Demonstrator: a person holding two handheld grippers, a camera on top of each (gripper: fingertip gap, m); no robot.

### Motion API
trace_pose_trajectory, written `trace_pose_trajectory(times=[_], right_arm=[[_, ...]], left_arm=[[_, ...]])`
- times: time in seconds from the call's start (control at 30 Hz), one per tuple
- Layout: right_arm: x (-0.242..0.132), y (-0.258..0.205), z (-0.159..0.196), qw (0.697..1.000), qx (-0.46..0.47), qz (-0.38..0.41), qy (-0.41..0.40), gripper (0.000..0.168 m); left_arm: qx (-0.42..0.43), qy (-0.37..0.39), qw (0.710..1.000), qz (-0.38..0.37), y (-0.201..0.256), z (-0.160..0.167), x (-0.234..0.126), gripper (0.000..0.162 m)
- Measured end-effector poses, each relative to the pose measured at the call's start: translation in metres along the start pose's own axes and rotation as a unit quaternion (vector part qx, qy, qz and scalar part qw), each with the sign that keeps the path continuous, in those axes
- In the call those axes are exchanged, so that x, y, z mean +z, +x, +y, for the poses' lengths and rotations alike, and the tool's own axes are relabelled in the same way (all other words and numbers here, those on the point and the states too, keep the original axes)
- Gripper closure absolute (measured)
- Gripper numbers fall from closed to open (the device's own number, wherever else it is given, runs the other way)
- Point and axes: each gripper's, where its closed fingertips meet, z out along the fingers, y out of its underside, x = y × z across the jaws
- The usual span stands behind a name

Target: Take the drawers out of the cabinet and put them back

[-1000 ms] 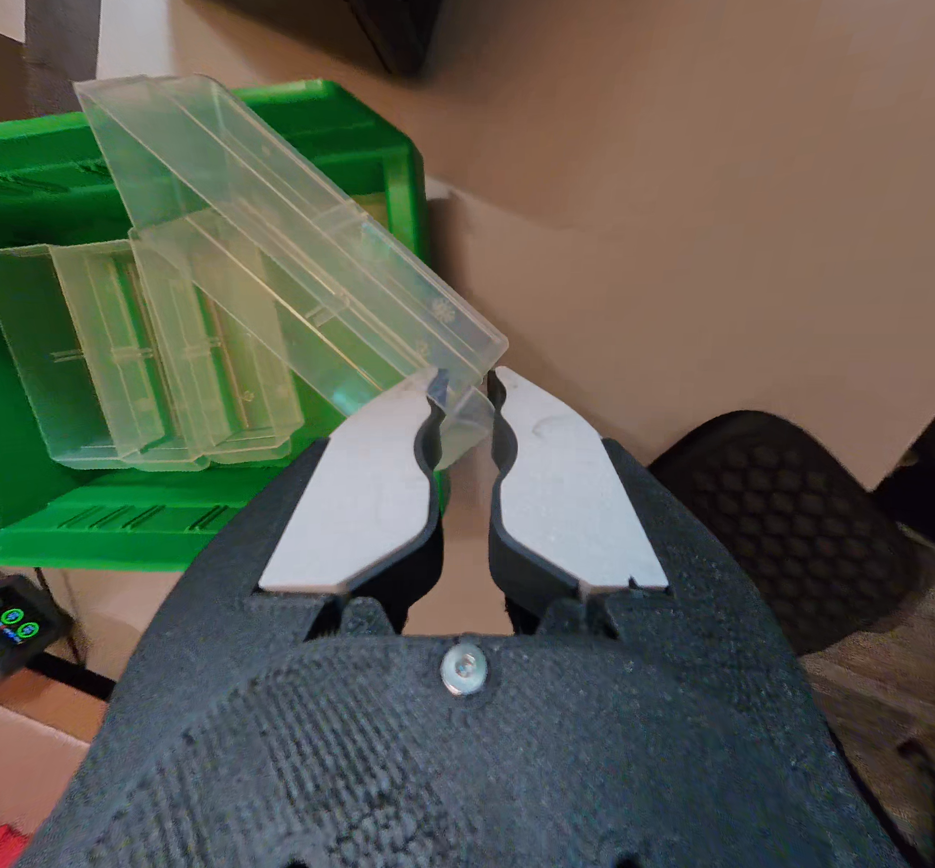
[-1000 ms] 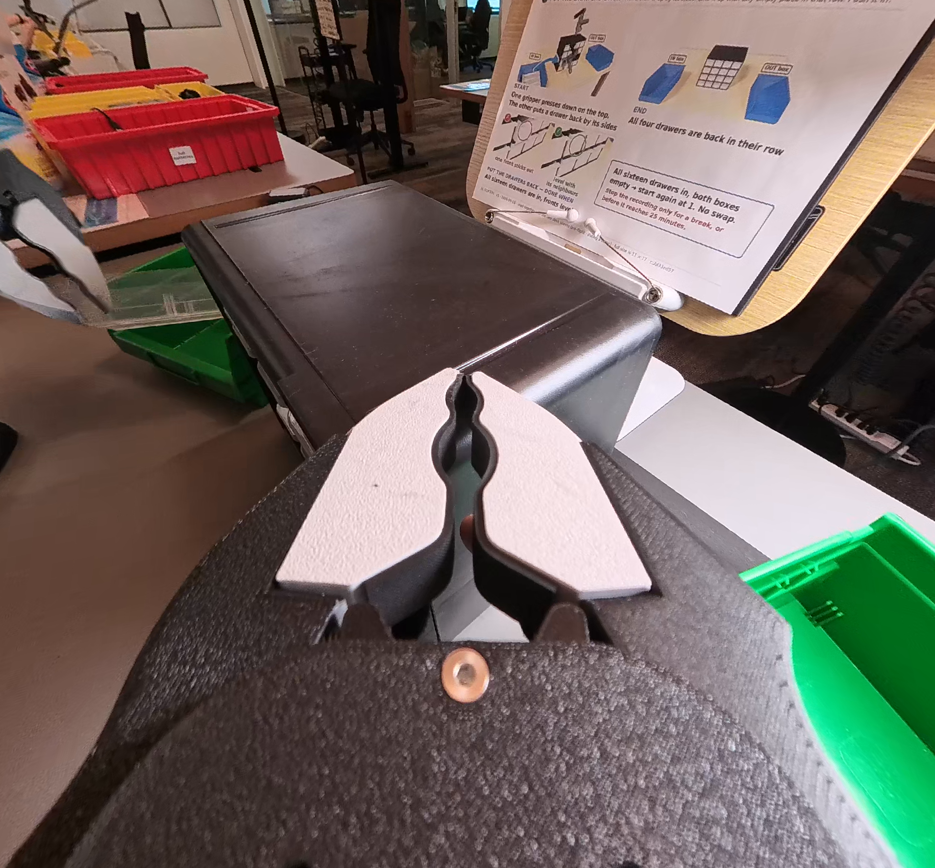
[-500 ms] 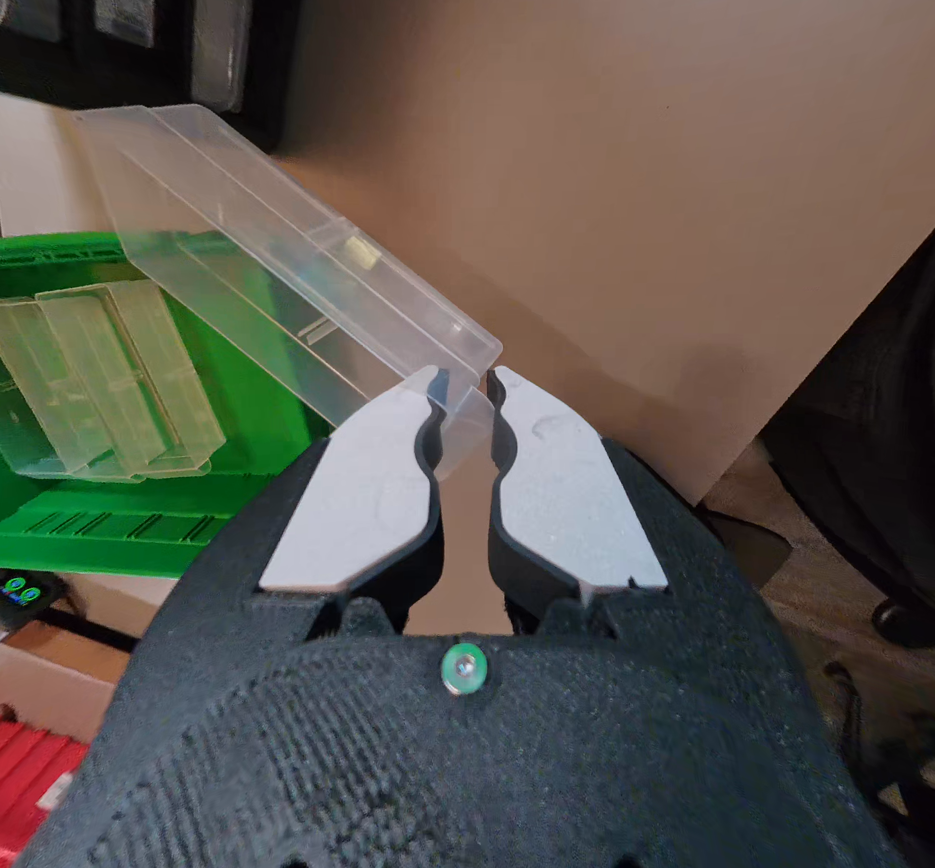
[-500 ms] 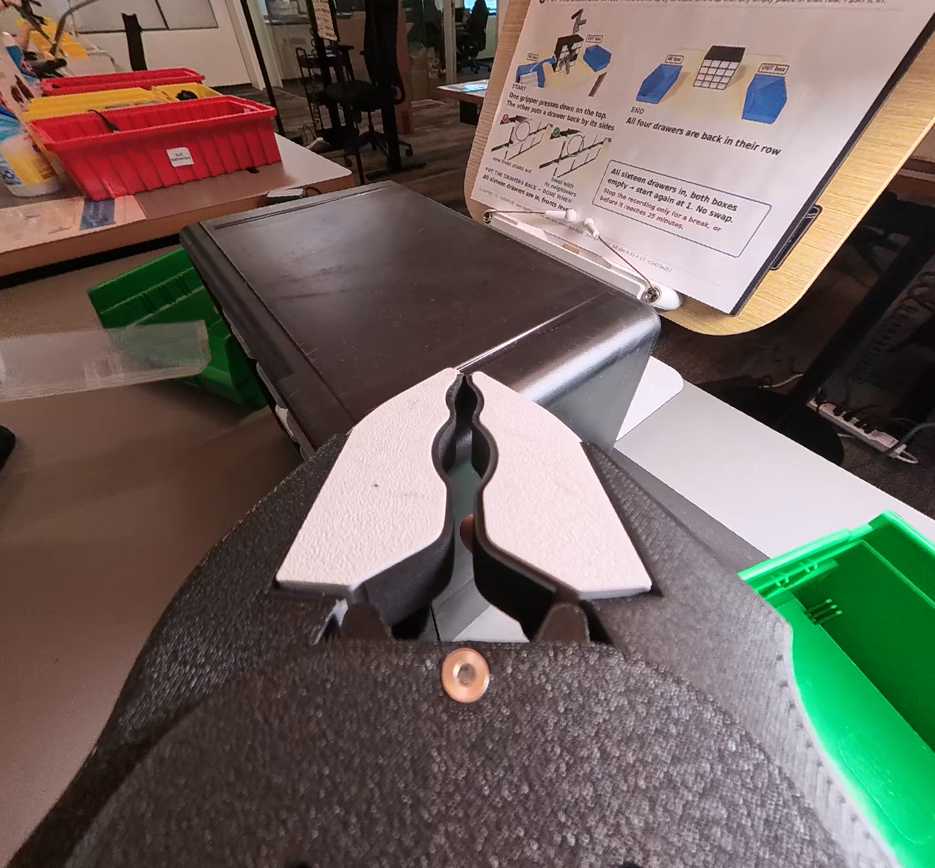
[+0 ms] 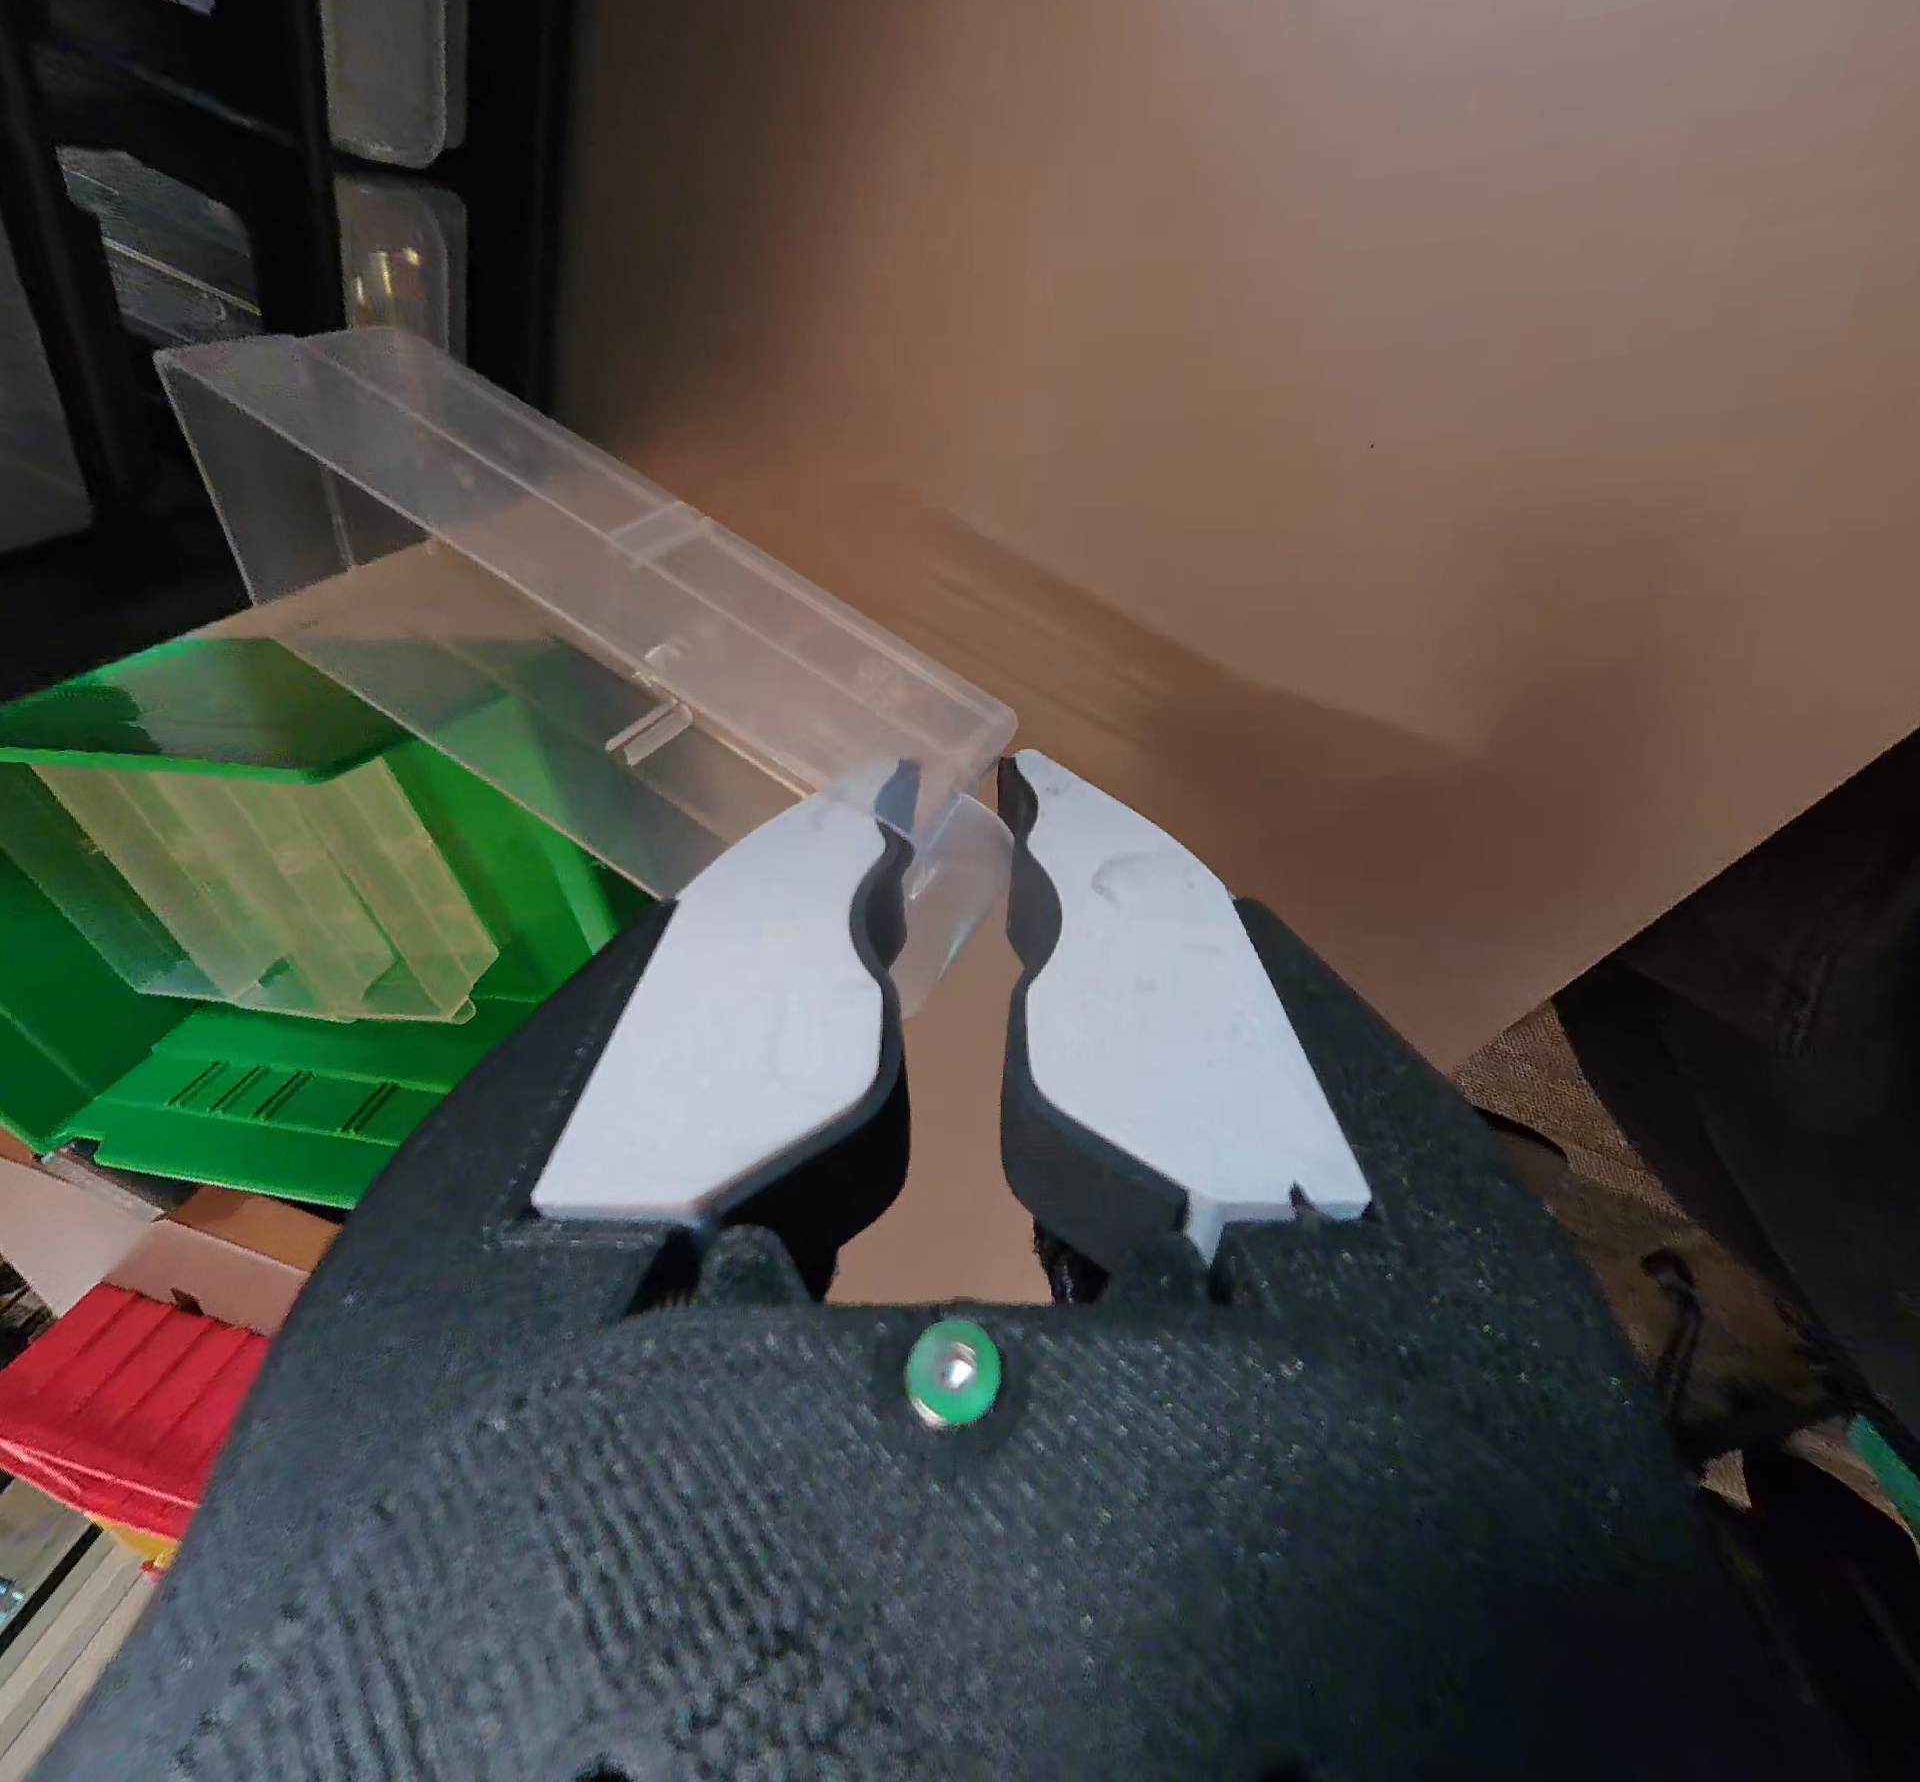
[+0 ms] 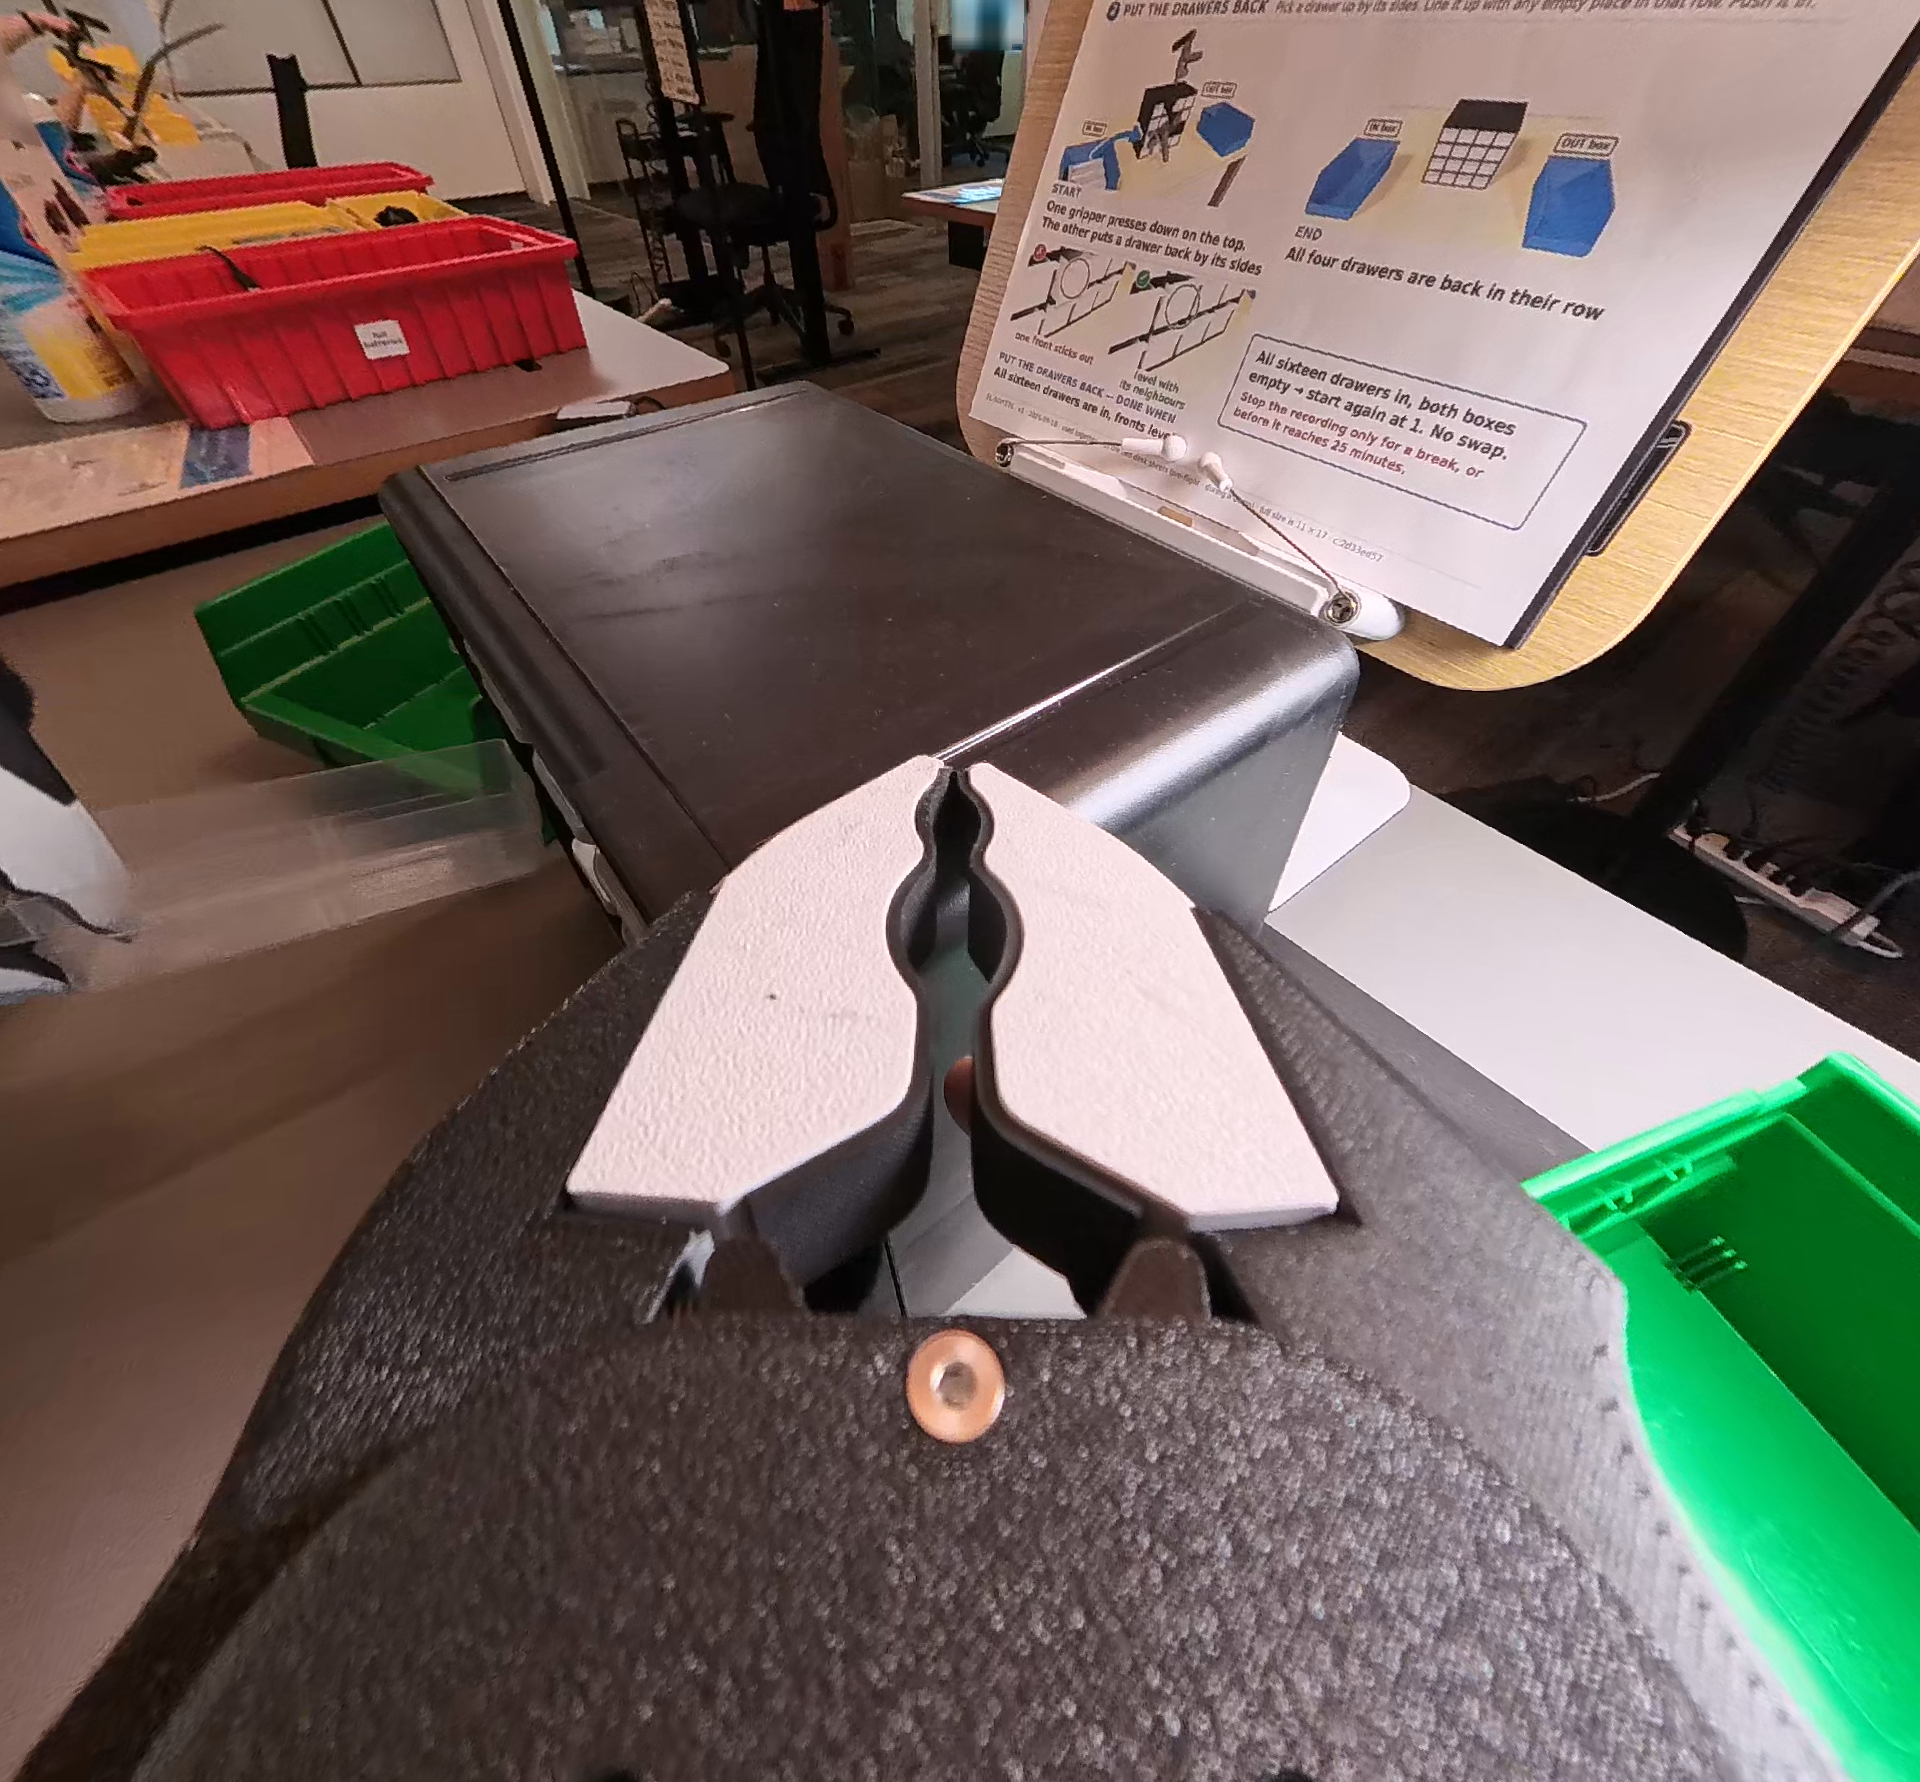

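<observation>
My left gripper (image 5: pixel 951 776) is shut on the front tab of a clear plastic drawer (image 5: pixel 540 537), held in the air and pointing toward the black cabinet (image 5: pixel 312 70) at the upper left. Below it a green bin (image 5: pixel 270 1109) holds several more clear drawers (image 5: pixel 291 891). In the right wrist view my right gripper (image 6: pixel 954 776) is shut and empty, resting on the black cabinet's top (image 6: pixel 810 569). The held drawer (image 6: pixel 312 839) shows blurred at the left there, in front of the cabinet, with the left gripper (image 6: pixel 42 891) at the frame edge.
A second green bin (image 6: pixel 1766 1265) sits at the right of the cabinet. An instruction sheet on a wooden stand (image 6: pixel 1455 226) stands behind it. Red and yellow trays (image 6: pixel 332 319) lie on a far table. The brown tabletop (image 5: pixel 1247 382) stretches ahead of the left gripper.
My left gripper has carried the clear drawer away from over the green bin and toward the cabinet front. My right gripper has stayed shut on the cabinet top.
</observation>
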Motion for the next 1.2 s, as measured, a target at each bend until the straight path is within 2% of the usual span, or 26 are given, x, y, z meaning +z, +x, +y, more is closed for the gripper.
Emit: trace_pose_trajectory(times=[0.03,0.33,0.53,0.67,0.83,1.03,1.2], right_arm=[[0.0,0.0,0.0,1.0,0.001,-0.002,0.001,0.168],[0.0,0.0,0.0,1.0,0.008,-0.008,0.008,0.168],[0.0,-0.001,0.0,1.0,0.015,-0.015,0.013,0.168],[0.0,-0.001,0.0,1.0,0.018,-0.018,0.017,0.168],[0.001,-0.001,0.0,0.999,0.018,-0.02,0.017,0.168],[0.001,-0.001,-0.001,0.999,0.02,-0.021,0.018,0.168],[0.001,-0.002,-0.001,1.0,0.017,-0.02,0.017,0.168]], left_arm=[[-0.001,-0.004,1.0,-0.002,0.001,-0.002,0.0,0.147],[-0.031,-0.04,0.999,0.002,0.006,-0.023,0.007,0.147],[-0.014,-0.061,0.997,-0.041,0.006,-0.031,0.012,0.147],[-0.032,-0.059,0.997,-0.027,0.003,-0.037,0.014,0.147],[-0.04,-0.065,0.996,-0.038,-0.001,-0.026,0.014,0.147],[-0.069,-0.028,0.997,-0.028,-0.005,-0.019,0.015,0.147],[-0.047,-0.043,0.996,-0.066,-0.007,-0.023,0.03,0.147]])
